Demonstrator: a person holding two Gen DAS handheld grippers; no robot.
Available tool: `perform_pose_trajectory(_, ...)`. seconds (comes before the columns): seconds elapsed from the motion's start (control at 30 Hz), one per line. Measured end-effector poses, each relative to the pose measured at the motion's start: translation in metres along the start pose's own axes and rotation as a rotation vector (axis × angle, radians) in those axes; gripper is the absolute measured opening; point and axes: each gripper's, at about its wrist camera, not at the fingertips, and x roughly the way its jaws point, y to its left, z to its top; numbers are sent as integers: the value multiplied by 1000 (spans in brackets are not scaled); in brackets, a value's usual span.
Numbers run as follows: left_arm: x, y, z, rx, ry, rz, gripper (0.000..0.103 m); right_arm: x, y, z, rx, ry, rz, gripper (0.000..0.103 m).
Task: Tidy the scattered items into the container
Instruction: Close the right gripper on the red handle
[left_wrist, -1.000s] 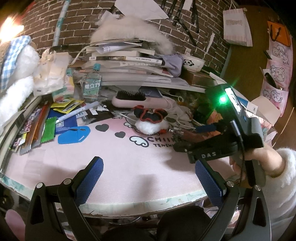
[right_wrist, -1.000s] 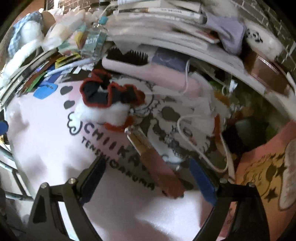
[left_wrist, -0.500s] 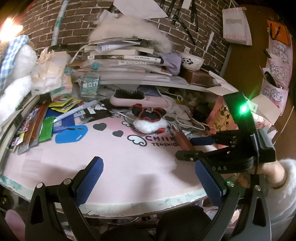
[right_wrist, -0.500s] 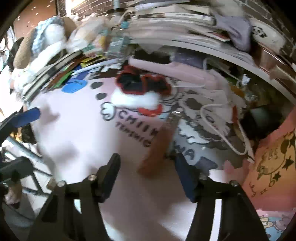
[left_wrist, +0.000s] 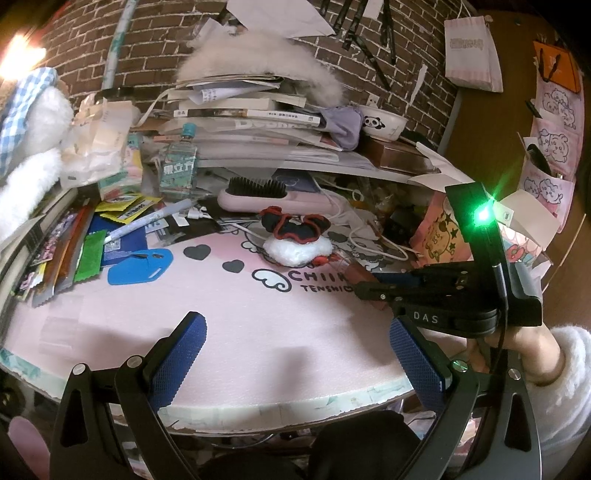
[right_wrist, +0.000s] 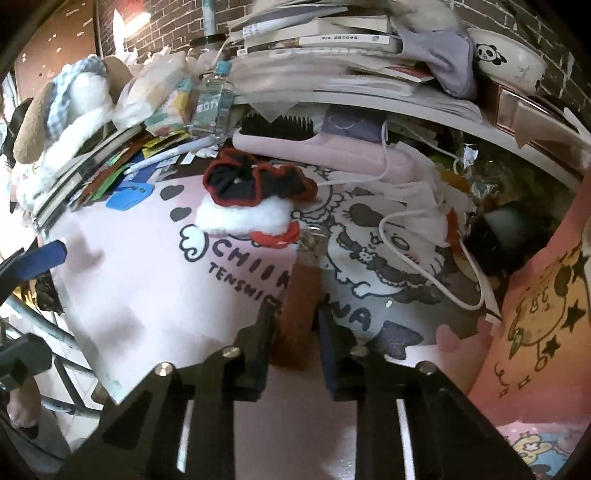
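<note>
A slim brown tube with a clear cap lies on the pink printed mat, pointing away from me. My right gripper is shut on the tube's near end, one pad on each side. In the left wrist view the same gripper reaches in from the right, held by a hand in a white fluffy sleeve, and the tube just shows at its tip. My left gripper hangs open over the mat's front edge with nothing between its fingers. A pink paper bag with stars stands at the right.
A fluffy white, black and red scrunchie pile sits mid-mat, with a pink hairbrush and a white cable behind it. A blue tag, packets and a pen lie at the left. Stacked books and a panda bowl fill the shelf behind.
The right gripper's jaws have closed from wide open onto the brown tube, which now lines up between the fingers. The left gripper has stayed where it was.
</note>
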Motion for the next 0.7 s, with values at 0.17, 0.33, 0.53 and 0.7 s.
perform_pose_trajectory(0.17, 0, -1, 0, 0, -1, 1, 99, -2, 0, -2, 2, -13, -12, 15)
perform_pose_trajectory(0.33, 1, -2, 0, 2, 2, 1, 99, -4, -1, -6, 13, -25, -3, 15)
perform_pose_trajectory(0.53, 2, -6, 1, 6, 0, -3, 99, -14, 0, -7, 21, -57, 3, 15)
perform_pose_trajectory(0.7, 2, -7, 0, 5, 5, -2, 99, -25, 2, -3, 15, -84, 6, 15)
